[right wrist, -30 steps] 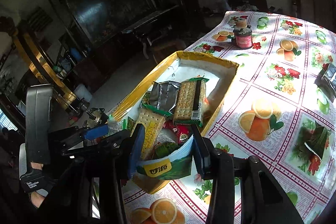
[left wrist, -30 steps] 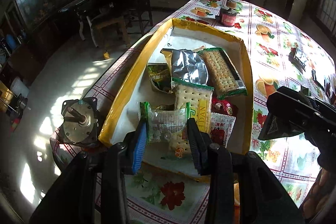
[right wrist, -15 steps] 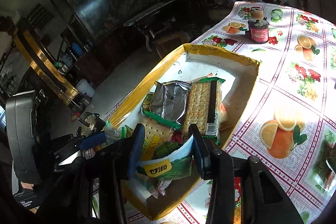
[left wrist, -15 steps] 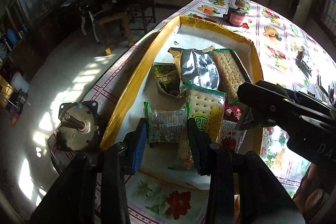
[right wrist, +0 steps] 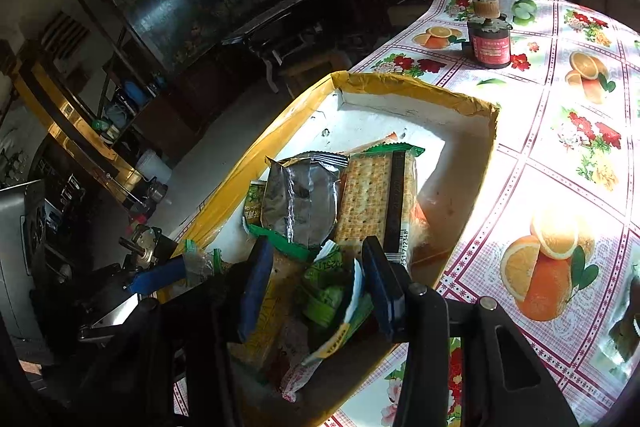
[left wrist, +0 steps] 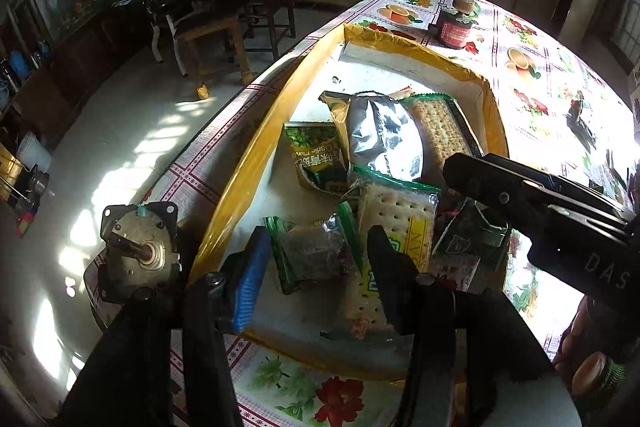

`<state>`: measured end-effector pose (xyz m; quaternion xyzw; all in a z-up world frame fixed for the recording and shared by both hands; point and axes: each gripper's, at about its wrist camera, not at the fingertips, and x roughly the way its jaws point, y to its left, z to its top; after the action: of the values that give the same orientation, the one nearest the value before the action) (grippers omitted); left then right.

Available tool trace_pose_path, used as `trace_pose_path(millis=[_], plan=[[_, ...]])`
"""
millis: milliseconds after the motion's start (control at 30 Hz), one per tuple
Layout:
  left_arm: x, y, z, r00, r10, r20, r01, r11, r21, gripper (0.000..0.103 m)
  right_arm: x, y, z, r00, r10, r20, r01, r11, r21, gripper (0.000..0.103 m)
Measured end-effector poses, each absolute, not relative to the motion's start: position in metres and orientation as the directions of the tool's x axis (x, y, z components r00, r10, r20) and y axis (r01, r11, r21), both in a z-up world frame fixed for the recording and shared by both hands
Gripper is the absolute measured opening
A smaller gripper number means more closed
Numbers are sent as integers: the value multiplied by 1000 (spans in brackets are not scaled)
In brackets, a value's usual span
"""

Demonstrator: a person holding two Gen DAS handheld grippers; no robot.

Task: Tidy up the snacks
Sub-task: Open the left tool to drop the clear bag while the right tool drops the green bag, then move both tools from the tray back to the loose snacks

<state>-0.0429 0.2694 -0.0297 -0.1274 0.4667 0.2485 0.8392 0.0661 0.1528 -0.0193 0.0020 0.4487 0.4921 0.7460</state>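
- The surface (right wrist: 560, 155) wears a fruit-and-flower oilcloth; dark furniture and a wooden stool (left wrist: 212, 39) stand on the sunlit floor past its edge.
- My yellow-rimmed box (left wrist: 248, 171) sits at the near corner of the surface with the snacks piled in its white inside.
- A small motor (left wrist: 138, 251) sits on the surface just beside the box's left rim, and a red-labelled jar (right wrist: 490, 45) stands beyond the far end.
- In the box a silver foil bag (left wrist: 384, 139) lies beside a long cracker pack (left wrist: 440, 127), with a green garlic-flavour packet (left wrist: 316, 159) to its left.
- My left claw (left wrist: 316, 275) is opening over a small clear green-edged packet (left wrist: 310, 255) that lies between the pads; the pads stand off it.
- My right claw (right wrist: 316, 283) is also opening, with a green snack bag (right wrist: 336, 303) between the pads; its white edge looks to brush the right pad.
- Only the left view shows the garlic packet's label; only the right view shows the barcode on the cracker pack.
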Motion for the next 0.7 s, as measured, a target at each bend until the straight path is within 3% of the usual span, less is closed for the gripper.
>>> trace_pose_path(millis=[333,633,700], plan=[[-47,257,-12,466,316,-827,-530,848,26,66,69,125,-1,156,771,-618,-709,523,473,53],[-41,233,-3,476,310,-823,-500,865,37,68,78,76,-9,214,759,-615,-645,582,494,59],[-39,227,-1,478,309,-822,-490,871,43,69,81,60,-12,234,755,-612,-622,600,503,64]])
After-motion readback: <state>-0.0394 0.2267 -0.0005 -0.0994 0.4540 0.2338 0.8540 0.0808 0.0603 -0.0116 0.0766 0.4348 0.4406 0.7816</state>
